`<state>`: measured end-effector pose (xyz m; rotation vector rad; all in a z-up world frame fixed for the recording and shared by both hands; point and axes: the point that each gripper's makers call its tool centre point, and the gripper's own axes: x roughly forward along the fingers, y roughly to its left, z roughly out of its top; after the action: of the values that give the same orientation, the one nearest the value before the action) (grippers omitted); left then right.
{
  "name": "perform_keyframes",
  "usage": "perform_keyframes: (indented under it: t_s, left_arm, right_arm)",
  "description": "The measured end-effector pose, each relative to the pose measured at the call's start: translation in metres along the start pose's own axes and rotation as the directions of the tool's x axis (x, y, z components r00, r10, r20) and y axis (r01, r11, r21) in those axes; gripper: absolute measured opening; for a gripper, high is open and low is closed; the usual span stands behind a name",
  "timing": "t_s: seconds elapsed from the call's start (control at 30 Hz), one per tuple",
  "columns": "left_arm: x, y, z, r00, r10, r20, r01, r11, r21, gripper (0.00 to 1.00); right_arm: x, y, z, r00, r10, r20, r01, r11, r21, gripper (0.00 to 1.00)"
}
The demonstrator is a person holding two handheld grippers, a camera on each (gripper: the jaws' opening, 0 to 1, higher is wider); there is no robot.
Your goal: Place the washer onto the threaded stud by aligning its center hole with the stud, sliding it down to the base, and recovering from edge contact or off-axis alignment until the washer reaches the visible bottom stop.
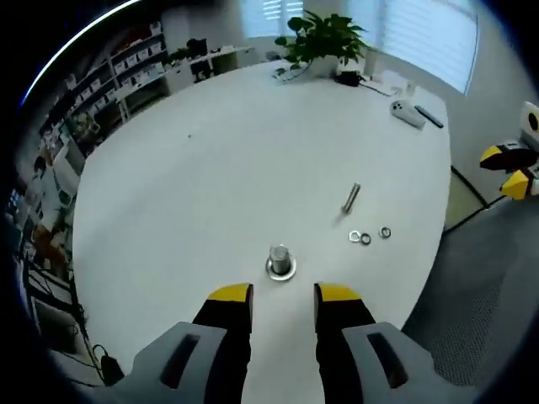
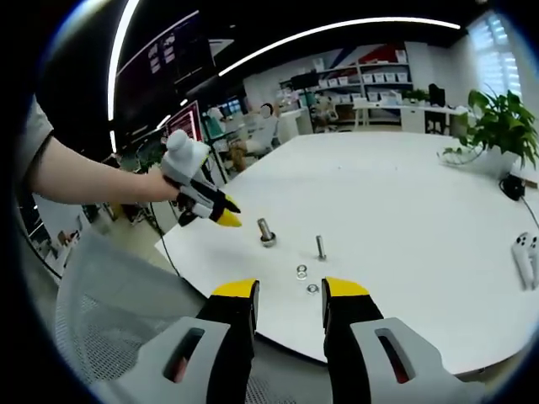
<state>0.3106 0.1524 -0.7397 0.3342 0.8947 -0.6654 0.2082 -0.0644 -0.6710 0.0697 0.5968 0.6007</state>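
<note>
Steel bolt (image 1: 351, 199) beside washers (image 1: 360, 237)

Left claw (image 1: 283, 294) open and empty, right claw (image 2: 290, 290) likewise

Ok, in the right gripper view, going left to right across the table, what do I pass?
Left gripper → stud on its base → washer → lying bolt → potted plant → white controller.

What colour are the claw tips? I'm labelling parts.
Yellow, over black fingers; clearest in the left gripper view on the left claw.
</note>
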Motion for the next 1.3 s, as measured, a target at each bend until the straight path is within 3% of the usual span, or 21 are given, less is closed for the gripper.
perform_keyframes:
  t_s: [0.33,0.5,0.7,0.83,0.9,1.07,1.13,1.3]
  left_arm:
    - [-0.047,-0.007,-0.029,0.994,0.041,0.103,-0.032,0.996,-0.089,0.29]
    - [-0.077,-0.004,-0.039,0.984,0.07,0.165,-0.037,0.981,-0.19,0.31]
    - [-0.108,0.002,-0.054,0.975,0.13,0.179,-0.081,0.963,-0.258,0.32]
    - [-0.122,-0.005,-0.057,0.973,0.145,0.178,-0.101,0.967,-0.235,0.34]
    - [-0.124,-0.014,-0.054,0.97,0.128,0.209,-0.073,0.964,-0.254,0.33]
    - [-0.132,-0.024,-0.038,0.946,0.166,0.279,-0.09,0.96,-0.266,0.32]
    - [-0.138,-0.027,-0.03,0.928,0.204,0.311,-0.13,0.961,-0.244,0.3]
    - [-0.14,-0.04,-0.032,0.922,0.198,0.332,-0.125,0.966,-0.228,0.31]
  right_arm:
    - [0.001,0.003,0.0,1.0,0.013,-0.001,-0.013,1.0,-0.011,0.32]
    - [0.001,0.005,0.0,1.0,0.023,-0.005,-0.023,1.0,-0.018,0.32]
    - [0.002,0.006,-0.001,1.0,0.029,-0.01,-0.029,0.999,-0.021,0.32]
    - [0.001,0.005,0.0,1.0,0.027,-0.007,-0.027,0.999,-0.019,0.32]
    - [0.001,0.005,0.0,1.0,0.027,-0.004,-0.027,1.0,-0.015,0.32]
    - [0.002,0.006,-0.001,0.999,0.031,-0.012,-0.031,0.999,-0.022,0.32]
    - [0.001,0.005,-0.001,1.0,0.027,-0.009,-0.027,0.999,-0.017,0.32]
    - [0.002,0.005,-0.002,0.999,0.027,-0.018,-0.028,0.999,-0.018,0.32]
